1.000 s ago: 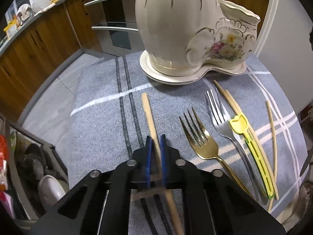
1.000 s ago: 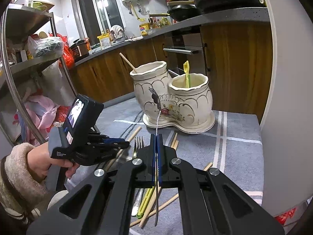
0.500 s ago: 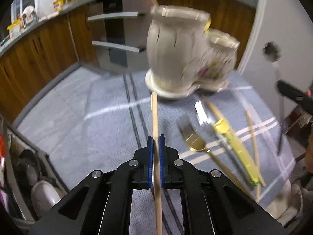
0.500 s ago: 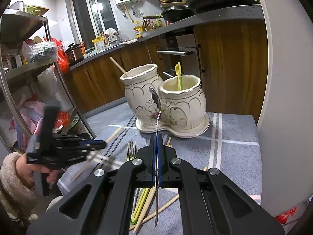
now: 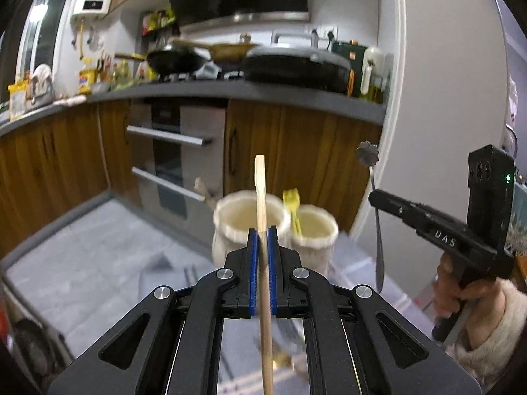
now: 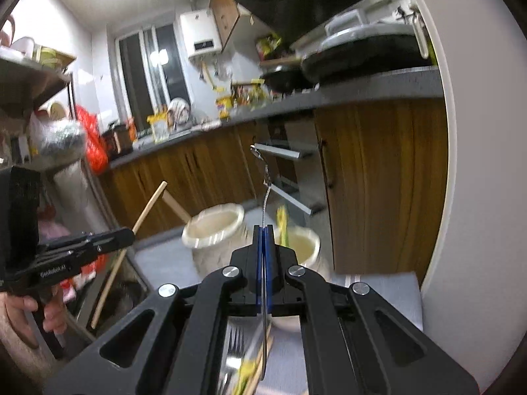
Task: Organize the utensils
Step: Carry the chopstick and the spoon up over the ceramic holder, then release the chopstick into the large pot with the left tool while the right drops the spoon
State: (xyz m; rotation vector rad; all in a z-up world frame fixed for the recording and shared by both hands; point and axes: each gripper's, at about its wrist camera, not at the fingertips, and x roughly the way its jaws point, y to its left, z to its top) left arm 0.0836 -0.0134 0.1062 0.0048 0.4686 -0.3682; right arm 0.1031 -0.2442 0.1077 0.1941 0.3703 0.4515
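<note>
My left gripper (image 5: 262,230) has its blue fingers (image 5: 252,263) pinched tight on a wooden chopstick (image 5: 260,191), which stands nearly upright with its square end above the two-pot ceramic holder (image 5: 230,230); my right gripper (image 6: 263,230) is shut just as hard on a thin metal utensil (image 6: 266,194) with a flower-shaped handle end, its shaft rising in front of the same holder; I judge both pieces are in the air and on the way to the pots, neither dropped in yet; one pot already has a wooden stick (image 6: 176,207) leaning out of it, the other a yellow utensil (image 5: 293,207), so a start is made; under my right fingers a fork (image 6: 234,339) and more sticks and yellow pieces lie on the grey cloth (image 6: 378,283) of the bench, blurred, so several items are left, and I cannot count them; as for writing, the right gripper's body reads "DAS" in the left view, and the left one reads what looks like "GenRobot.AI" in the right view; the small panel on the white water heater (image 6: 202,34) is too blurred to read.
</note>
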